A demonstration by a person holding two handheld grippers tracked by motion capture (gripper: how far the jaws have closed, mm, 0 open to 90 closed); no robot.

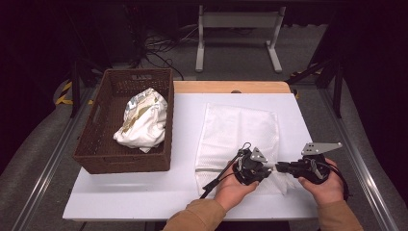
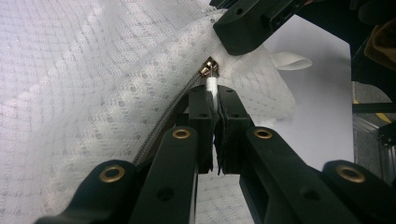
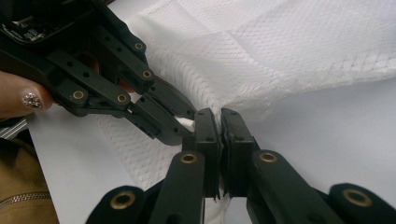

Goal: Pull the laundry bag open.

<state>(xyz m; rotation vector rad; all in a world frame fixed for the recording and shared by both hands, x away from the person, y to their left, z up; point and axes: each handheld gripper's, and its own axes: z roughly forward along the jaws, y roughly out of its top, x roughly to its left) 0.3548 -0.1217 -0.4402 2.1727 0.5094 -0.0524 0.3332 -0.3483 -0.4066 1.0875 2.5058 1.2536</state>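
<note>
White mesh laundry bag (image 1: 239, 137) | left gripper (image 2: 216, 100) jaws pinch zipper pull (image 2: 211, 84) | right gripper (image 3: 220, 128) jaws clamp mesh

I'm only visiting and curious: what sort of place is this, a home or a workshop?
Probably a lab or recording workspace, not a home: a white table on a metal frame, loose cables on the floor behind, dark surroundings.

The two grippers met tip to tip, the left gripper (image 1: 269, 168) and right gripper (image 1: 279, 167) leaving no gap between them. Beneath and ahead of both lay the mesh bag (image 1: 240, 127), flat, no bar to passing over. Well to the left of the left gripper stood the basket (image 1: 96, 144), its tall walls blocking any low sweep there. Between basket and bag the table (image 1: 183, 144) ran bare, as did the strip right of the right gripper.
</note>
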